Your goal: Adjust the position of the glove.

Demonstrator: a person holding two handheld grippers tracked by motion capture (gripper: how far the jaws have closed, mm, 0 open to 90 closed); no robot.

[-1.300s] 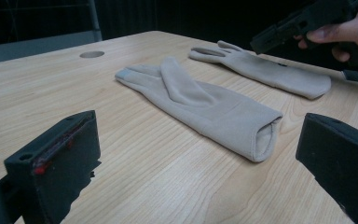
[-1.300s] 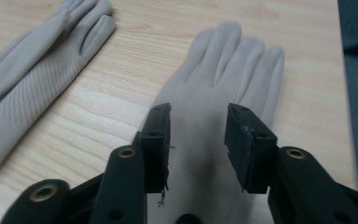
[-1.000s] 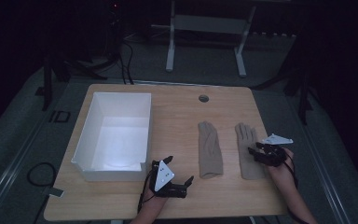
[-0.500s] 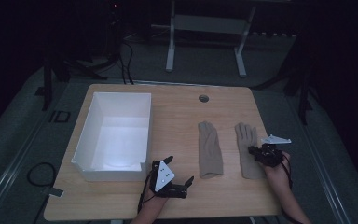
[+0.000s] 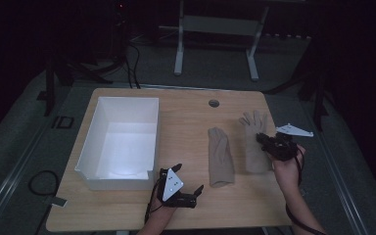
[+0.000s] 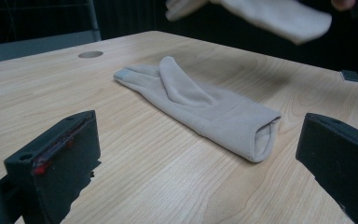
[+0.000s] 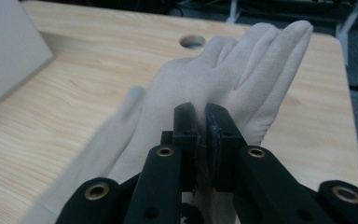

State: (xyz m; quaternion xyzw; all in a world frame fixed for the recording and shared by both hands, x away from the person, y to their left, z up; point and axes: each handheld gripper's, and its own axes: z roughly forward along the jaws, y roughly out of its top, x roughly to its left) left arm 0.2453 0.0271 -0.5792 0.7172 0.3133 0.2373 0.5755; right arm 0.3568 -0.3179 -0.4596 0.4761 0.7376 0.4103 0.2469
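Pale wood grain runs across the table (image 5: 186,122), which stands in a dim room over grey floor with dark cables (image 5: 34,178) trailing at about eight o'clock. Nearest the person, at the table's six o'clock edge, the left gripper (image 5: 188,188) rests on the wood with its jaws spread wide and nothing between them. Just past it, toward one o'clock, the left glove (image 5: 221,156) lies flat. At three o'clock the right gripper (image 5: 263,139) has its jaws pinched tight on the right glove (image 5: 254,142), having just closed on the cloth. At nine o'clock sits the white bin (image 5: 122,142), open-topped. Farther off, near twelve o'clock, a round grommet (image 5: 214,103) is set in the tabletop, and beyond the table a white metal stand (image 5: 215,39) rises from the floor.

The left gripper view shows the right glove (image 6: 270,16) raised off the wood, above the flat glove (image 6: 200,109). The right gripper view shows the pads (image 7: 189,135) clamping the fabric (image 7: 242,79), fingers pointing away.
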